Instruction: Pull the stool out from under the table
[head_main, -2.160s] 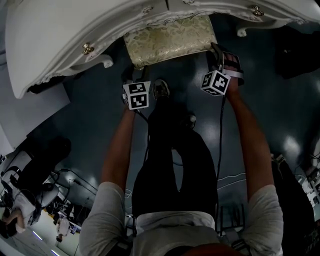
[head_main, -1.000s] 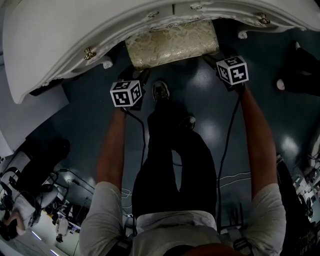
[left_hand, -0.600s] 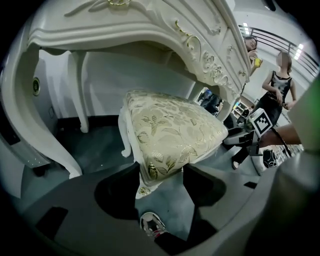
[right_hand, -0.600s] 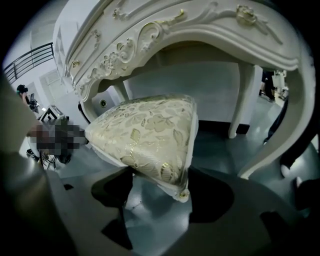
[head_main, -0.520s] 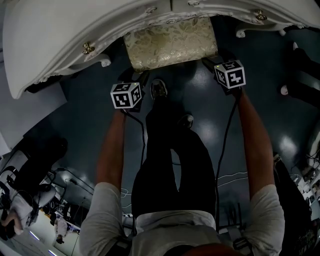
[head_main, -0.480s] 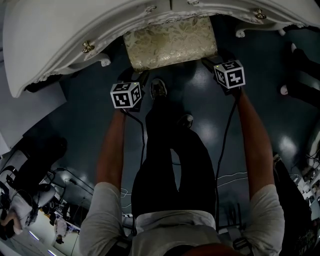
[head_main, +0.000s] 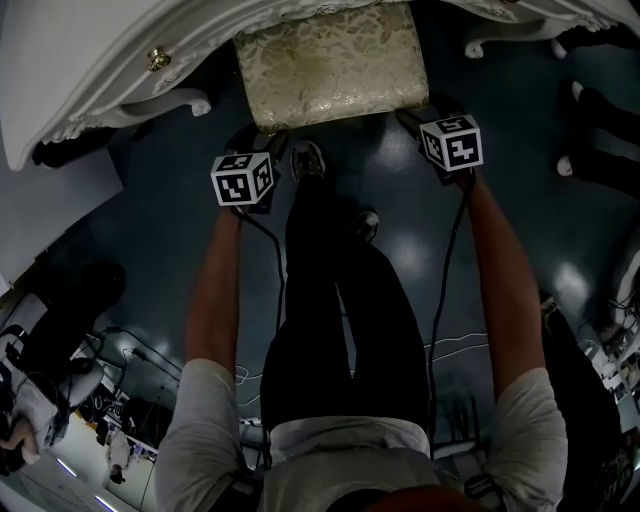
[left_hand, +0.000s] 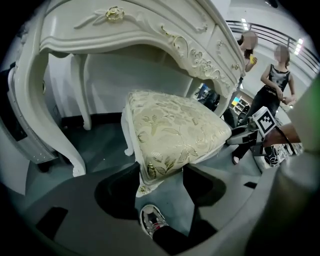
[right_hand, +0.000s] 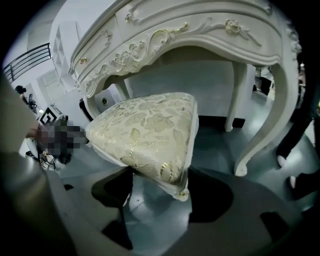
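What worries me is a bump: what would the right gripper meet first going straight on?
The stool: its near corner sits between the right gripper's jaws, so pushing on would likely press straight into it.

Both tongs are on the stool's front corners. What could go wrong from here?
1. The left tongs and right tongs each pinch only a front corner of the stool cushion, so the padded fabric may slip out under pull.
2. The person's shoe sits just in front of the stool, so a straight pull may run into it.
3. A curved table leg stands close beside the stool, so a skewed pull might snag it.
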